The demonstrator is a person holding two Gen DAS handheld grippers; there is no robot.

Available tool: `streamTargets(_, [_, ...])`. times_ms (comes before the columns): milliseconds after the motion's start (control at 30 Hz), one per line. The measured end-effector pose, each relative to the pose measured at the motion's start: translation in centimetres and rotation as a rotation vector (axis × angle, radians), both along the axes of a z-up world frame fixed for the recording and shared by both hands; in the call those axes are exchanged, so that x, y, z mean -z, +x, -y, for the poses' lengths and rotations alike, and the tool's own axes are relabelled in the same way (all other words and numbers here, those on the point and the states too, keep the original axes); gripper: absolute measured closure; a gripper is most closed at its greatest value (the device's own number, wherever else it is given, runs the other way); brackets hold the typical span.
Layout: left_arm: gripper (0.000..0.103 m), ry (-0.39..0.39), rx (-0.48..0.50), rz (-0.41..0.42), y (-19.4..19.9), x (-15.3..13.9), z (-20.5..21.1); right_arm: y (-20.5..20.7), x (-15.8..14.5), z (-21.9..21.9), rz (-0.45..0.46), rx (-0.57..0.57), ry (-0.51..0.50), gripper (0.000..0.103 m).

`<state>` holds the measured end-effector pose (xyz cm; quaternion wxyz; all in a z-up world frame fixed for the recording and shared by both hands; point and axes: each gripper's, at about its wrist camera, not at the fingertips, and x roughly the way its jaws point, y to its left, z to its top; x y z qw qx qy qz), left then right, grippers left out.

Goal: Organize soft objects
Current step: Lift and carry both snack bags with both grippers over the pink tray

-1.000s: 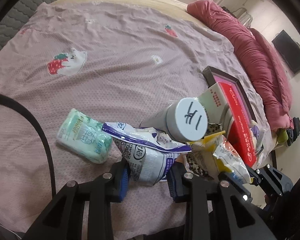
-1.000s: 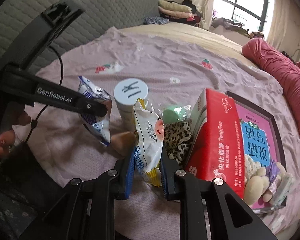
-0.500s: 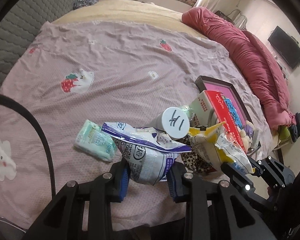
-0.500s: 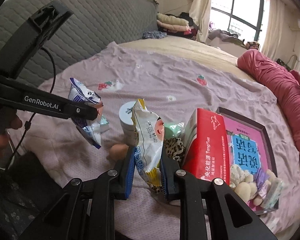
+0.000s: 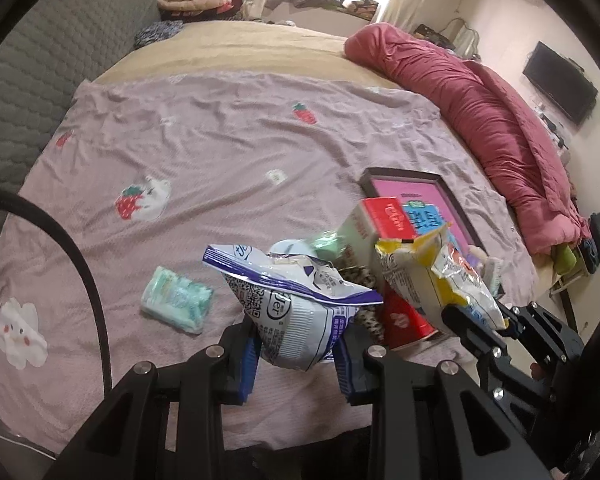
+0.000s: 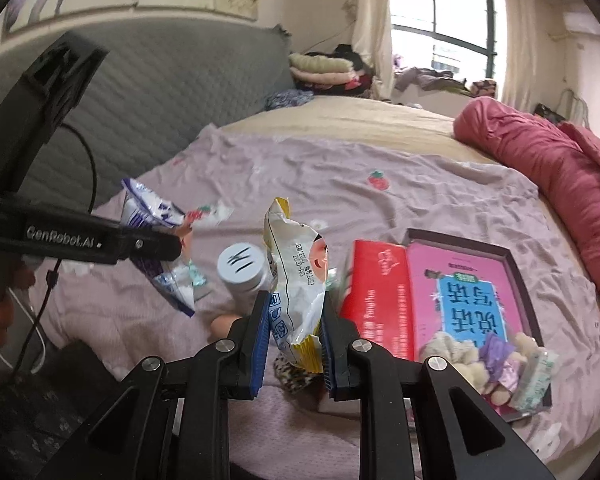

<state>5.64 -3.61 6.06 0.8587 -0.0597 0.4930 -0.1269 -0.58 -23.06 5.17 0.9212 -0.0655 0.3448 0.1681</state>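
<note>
Pink-lilac sheet (image 5: 228, 152) with strawberry prints covers the bed below me, and I hold a tool in each hand above it. My left tool (image 5: 296, 354) is clamped on a blue and white snack bag (image 5: 296, 308), crumpled and lifted clear of the sheet, its blue pads pressing the bag's lower end from both sides. My right tool (image 6: 294, 344) is clamped on a white and yellow snack bag (image 6: 298, 280), which stands upright between the pads, also off the bed. From the right camera the left tool (image 6: 172, 246) reaches in from the left edge with its bag (image 6: 156, 240) hanging from it; from the left camera the right tool (image 5: 476, 320) shows at lower right with its bag (image 5: 432, 276). On the sheet, a mint-green tissue pack (image 5: 178, 300) lies flat, alone, to the left of my left bag. Beneath the bags stands a white canister with a marked round lid (image 6: 242, 266), next to a red box (image 6: 380, 292) on its side. A leopard-print cloth (image 6: 296, 376) lies under my right tool. Beside the red box is a dark-rimmed tray (image 6: 516, 272) with a pink and blue printed base; at its near end sit plush toys (image 6: 456, 354) and another pale green pack (image 6: 536, 376). A rolled red quilt (image 5: 480, 120) lies along the far right side of the bed.
</note>
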Motion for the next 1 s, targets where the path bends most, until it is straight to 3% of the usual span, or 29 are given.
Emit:
streamTargets(367, [0.071, 0.010, 0.108, 0.052, 0.0, -3.0, 5.7, 0.0, -2.8, 7.5, 0.018, 0.162, 0.112, 0.080])
streamTargets(800, [0.071, -0.021, 0.231, 0.095, 0.8, -5.1, 11.8, -0.6, -6.8, 18.0, 0.089, 0.401, 0.117, 0.080])
streamTargets(1000, [0.071, -0.020, 0.297, 0.103, 1.3, -5.3, 15.0, -0.8, -7.9, 20.9, 0.106, 0.459, 0.123, 0.080])
